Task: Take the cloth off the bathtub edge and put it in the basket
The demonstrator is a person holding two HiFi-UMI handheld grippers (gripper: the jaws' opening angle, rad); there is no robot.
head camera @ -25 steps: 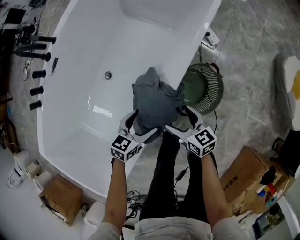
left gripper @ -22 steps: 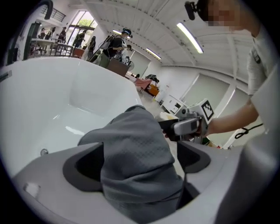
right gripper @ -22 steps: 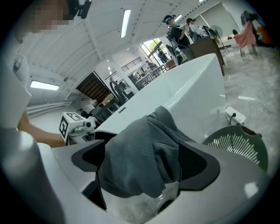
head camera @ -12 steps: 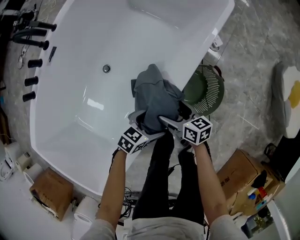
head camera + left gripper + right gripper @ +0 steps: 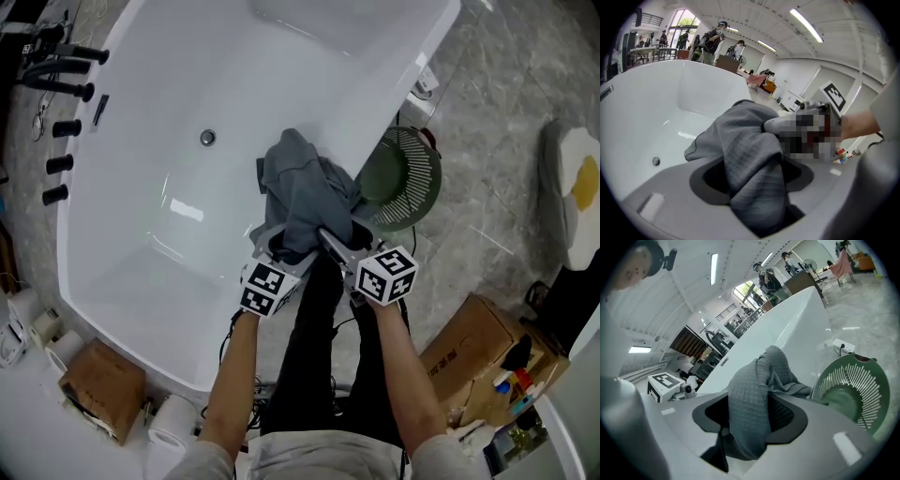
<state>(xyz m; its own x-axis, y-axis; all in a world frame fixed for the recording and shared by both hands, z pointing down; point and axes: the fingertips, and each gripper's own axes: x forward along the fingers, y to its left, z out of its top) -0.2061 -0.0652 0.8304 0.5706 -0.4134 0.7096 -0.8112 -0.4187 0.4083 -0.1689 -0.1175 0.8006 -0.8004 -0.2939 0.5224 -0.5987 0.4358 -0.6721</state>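
Observation:
A grey waffle-weave cloth (image 5: 305, 192) hangs bunched over the near edge of the white bathtub (image 5: 178, 84). My left gripper (image 5: 273, 247) reaches it from the tub side. Its jaws are closing, and a fold of cloth (image 5: 751, 154) is squeezed between them. My right gripper (image 5: 336, 241) comes in from the floor side. Its jaws are closing too and pinch another fold of the cloth (image 5: 749, 397). The round green slatted basket (image 5: 411, 178) stands on the floor just outside the tub, right of the cloth. In the right gripper view the basket (image 5: 853, 387) shows beyond the jaws.
Black taps (image 5: 64, 122) line the tub's far left rim, and a drain (image 5: 207, 138) sits in its floor. Cardboard boxes stand at the lower left (image 5: 98, 386) and lower right (image 5: 469, 349). A power strip (image 5: 420, 82) lies by the tub. The person's black trouser legs (image 5: 314, 347) are below the grippers.
Both grippers have moved closer together on the cloth, and their jaws have come in on it. The cloth is bunched up more tightly between them.

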